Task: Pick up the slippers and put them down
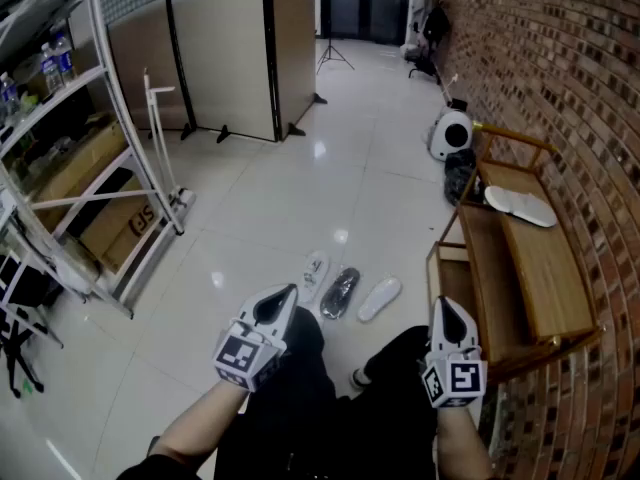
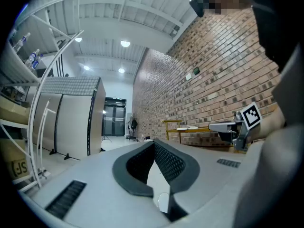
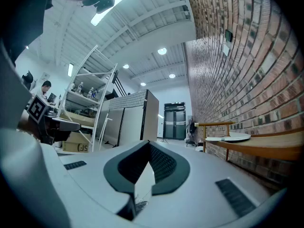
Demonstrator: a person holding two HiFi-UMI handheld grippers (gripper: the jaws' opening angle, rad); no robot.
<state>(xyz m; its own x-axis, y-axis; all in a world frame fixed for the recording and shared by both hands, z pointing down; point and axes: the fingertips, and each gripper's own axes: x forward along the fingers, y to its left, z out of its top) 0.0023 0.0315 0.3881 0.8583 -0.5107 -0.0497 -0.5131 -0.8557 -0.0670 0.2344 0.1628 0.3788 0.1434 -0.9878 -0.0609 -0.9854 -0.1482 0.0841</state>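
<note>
Three slippers lie side by side on the glossy floor in the head view: a pale one [image 1: 314, 272], a dark one [image 1: 340, 292] and a white one [image 1: 380, 298]. Another white slipper [image 1: 520, 206] rests on top of the wooden rack [image 1: 545, 268] at the right, and also shows on that rack in the right gripper view [image 3: 229, 137]. My left gripper [image 1: 283, 299] is held level above the person's lap, short of the floor slippers, shut and empty [image 2: 154, 144]. My right gripper [image 1: 444, 308] hangs beside the rack's near end, also shut with nothing in it [image 3: 148, 144].
A brick wall [image 1: 560, 58] runs along the right behind the rack. A white metal shelf unit [image 1: 100, 168] with cardboard boxes stands at the left. Folding partition panels [image 1: 225, 53] and a round white appliance [image 1: 450, 133] stand farther back.
</note>
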